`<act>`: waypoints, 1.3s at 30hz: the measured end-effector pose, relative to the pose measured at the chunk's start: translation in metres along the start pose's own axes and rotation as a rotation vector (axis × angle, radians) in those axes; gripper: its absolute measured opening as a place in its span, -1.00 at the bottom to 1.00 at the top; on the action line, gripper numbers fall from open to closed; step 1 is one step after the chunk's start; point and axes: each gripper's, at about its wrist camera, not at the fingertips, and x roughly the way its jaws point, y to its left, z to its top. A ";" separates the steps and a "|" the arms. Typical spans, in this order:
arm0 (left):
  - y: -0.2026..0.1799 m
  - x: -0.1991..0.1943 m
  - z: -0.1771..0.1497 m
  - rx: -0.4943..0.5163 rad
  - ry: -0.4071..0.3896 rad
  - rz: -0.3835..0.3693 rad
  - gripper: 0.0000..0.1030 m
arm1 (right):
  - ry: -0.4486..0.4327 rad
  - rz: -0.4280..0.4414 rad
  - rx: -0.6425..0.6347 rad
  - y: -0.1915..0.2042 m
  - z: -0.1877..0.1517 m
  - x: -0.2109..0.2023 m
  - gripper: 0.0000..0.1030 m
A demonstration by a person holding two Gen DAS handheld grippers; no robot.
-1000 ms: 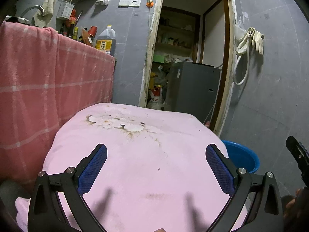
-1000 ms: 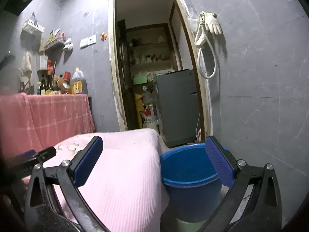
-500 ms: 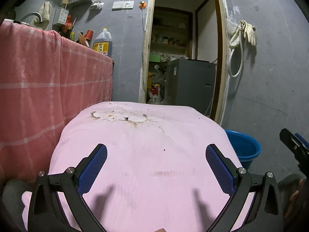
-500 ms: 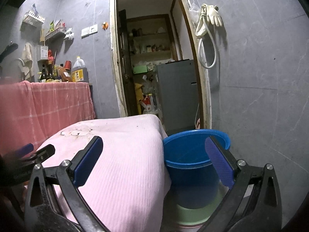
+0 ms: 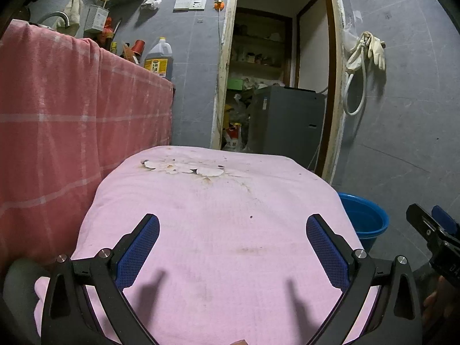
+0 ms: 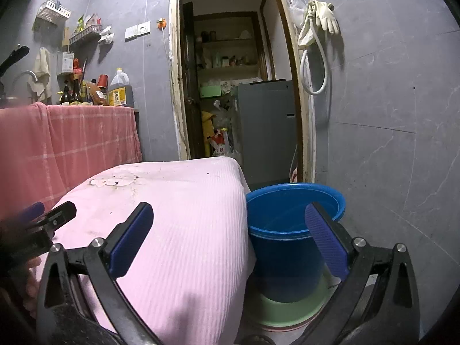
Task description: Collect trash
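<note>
Pale, flat scraps of trash (image 5: 184, 169) lie in a cluster at the far side of a table draped in pink cloth (image 5: 218, 247); the right wrist view shows the same trash (image 6: 113, 180) far left on the pink cloth (image 6: 184, 230). My left gripper (image 5: 231, 247) hovers open over the near half of the table, nothing between its blue pads. My right gripper (image 6: 230, 238) is open too, straddling the table's right edge and a blue bucket (image 6: 287, 230). The blue bucket (image 5: 363, 220) stands on the floor right of the table.
A pink checked cloth (image 5: 57, 132) covers a counter on the left, with bottles and an oil jug (image 5: 158, 60) on top. An open doorway (image 5: 276, 86) behind the table holds a grey appliance (image 5: 284, 123). A green basin (image 6: 290, 310) sits under the bucket. Gloves and hose (image 5: 362, 57) hang on the right wall.
Both grippers have dropped and pulled back slightly, so the table top looks flatter and the bucket's side and green basin show more. Both stay open.
</note>
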 end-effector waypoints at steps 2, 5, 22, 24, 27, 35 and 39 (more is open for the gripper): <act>0.001 0.000 0.000 0.002 -0.001 0.003 0.94 | 0.004 -0.003 0.001 0.000 0.000 0.001 1.00; 0.001 0.000 -0.001 0.005 -0.003 0.004 0.94 | 0.008 -0.004 0.001 0.000 0.000 0.002 1.00; 0.002 0.000 -0.002 0.008 0.002 0.002 0.95 | 0.010 -0.004 -0.001 0.000 0.000 0.003 1.00; 0.002 0.000 -0.002 0.007 0.001 0.003 0.94 | 0.009 -0.004 -0.001 0.000 0.001 0.003 1.00; 0.003 0.000 -0.002 0.010 -0.001 0.002 0.94 | 0.009 -0.004 0.000 0.000 0.001 0.003 1.00; 0.005 0.001 -0.002 0.010 0.000 0.000 0.94 | 0.011 -0.004 0.000 0.001 0.001 0.003 1.00; 0.005 0.001 -0.002 0.009 -0.001 0.000 0.95 | 0.011 -0.004 0.000 0.001 0.000 0.002 1.00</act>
